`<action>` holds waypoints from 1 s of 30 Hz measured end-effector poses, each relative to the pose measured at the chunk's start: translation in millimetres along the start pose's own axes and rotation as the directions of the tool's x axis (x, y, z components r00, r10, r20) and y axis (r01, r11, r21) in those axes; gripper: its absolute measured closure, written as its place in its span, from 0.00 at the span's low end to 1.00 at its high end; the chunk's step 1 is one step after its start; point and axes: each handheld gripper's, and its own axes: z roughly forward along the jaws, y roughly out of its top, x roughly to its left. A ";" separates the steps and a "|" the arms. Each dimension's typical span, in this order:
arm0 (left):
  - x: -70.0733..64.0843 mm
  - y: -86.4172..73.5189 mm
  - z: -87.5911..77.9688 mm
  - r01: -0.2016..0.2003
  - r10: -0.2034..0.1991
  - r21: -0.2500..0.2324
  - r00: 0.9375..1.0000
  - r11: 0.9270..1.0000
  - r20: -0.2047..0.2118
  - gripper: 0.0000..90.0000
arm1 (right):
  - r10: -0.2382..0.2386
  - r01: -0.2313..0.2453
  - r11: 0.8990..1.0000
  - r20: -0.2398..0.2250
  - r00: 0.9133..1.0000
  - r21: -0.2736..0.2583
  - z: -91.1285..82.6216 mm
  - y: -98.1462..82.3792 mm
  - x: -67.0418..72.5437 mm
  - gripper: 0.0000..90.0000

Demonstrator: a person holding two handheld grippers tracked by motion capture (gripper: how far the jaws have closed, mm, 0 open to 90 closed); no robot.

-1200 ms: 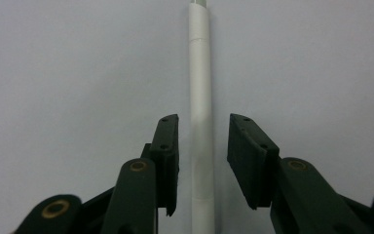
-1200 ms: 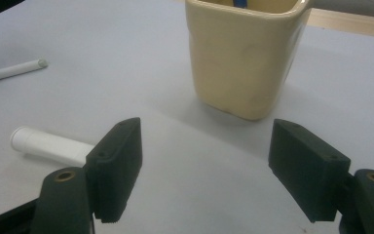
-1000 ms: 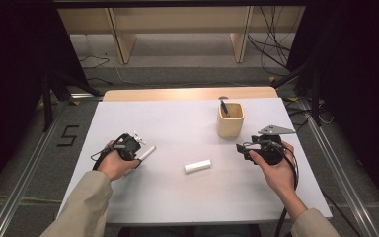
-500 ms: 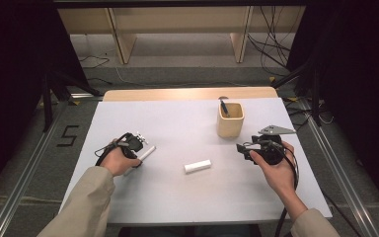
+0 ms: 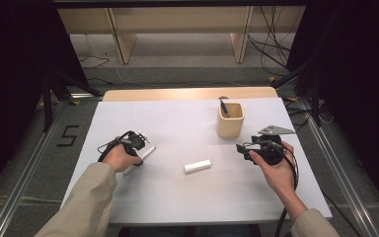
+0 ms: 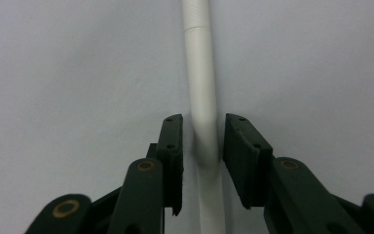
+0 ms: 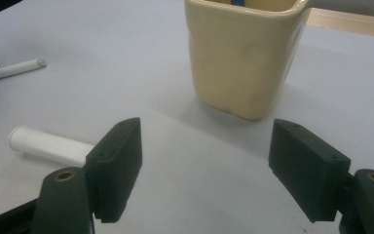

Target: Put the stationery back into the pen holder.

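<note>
The left gripper (image 5: 139, 143) is low over the white tabletop (image 5: 177, 197), near its left edge and about midway between the near and far edges. A white marker pen (image 6: 200, 92) lies flat on the tabletop and runs straight between this gripper's two black jaws. In the left gripper view the jaws have just been closing around the pen: the right jaw is at the pen's side, while a thin gap shows between the left jaw and the pen, so they are not clamped on it. In the high view the pen (image 5: 145, 153) pokes out from under the left hand (image 5: 121, 158), slanting toward the far right.

The right gripper (image 5: 244, 147) is near the right edge, held level by the right hand (image 5: 271, 165), with its jaws wide apart and nothing between them. It points across the tabletop toward the left gripper.

A short white cap (image 5: 198, 166) lies on its side near the middle of the tabletop, between the two grippers and well apart from each. In the right gripper view the cap (image 7: 48, 144) lies partly behind the left jaw. A cream-coloured cup (image 5: 230, 121) stands upright toward the far right corner, just beyond the right gripper, with a dark blue pen (image 5: 224, 108) leaning inside it.
</note>
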 end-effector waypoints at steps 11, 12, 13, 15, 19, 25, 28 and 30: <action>3.6 5.1 -0.1 0.002 -0.003 0.024 1.000 1.000 0.017 0.78 | -0.003 0.003 1.000 0.001 1.000 0.001 0.2 0.0 -0.1 0.32; 4.1 5.9 -0.2 0.000 0.000 0.027 1.000 1.000 0.019 0.79 | -0.003 0.003 1.000 0.001 1.000 0.001 0.2 0.0 -0.1 0.32; 4.1 6.3 -0.1 -0.001 0.001 0.029 1.000 1.000 0.020 0.79 | -0.002 0.002 1.000 0.002 1.000 0.001 0.1 0.0 0.0 0.32; 3.6 7.1 0.4 0.007 -0.007 0.027 1.000 1.000 0.022 0.79 | -0.003 0.003 1.000 0.002 1.000 0.000 0.1 0.1 0.0 0.32; 4.5 8.0 0.9 0.007 -0.008 0.039 1.000 0.999 0.023 0.79 | -0.003 0.003 1.000 0.002 1.000 0.001 -0.1 0.0 0.1 0.32; 5.6 7.9 1.5 0.014 -0.016 0.044 0.999 0.999 0.034 0.81 | -0.005 0.005 1.000 0.003 1.000 0.001 0.1 0.0 -0.2 0.32; 5.5 8.2 1.7 0.017 -0.018 0.045 0.999 0.999 0.035 0.81 | -0.006 0.006 1.000 0.003 1.000 0.002 0.2 0.0 0.2 0.32; 5.3 8.4 2.1 0.022 -0.024 0.043 0.999 0.999 0.036 0.82 | -0.006 0.006 1.000 0.004 1.000 0.002 0.3 0.0 0.1 0.32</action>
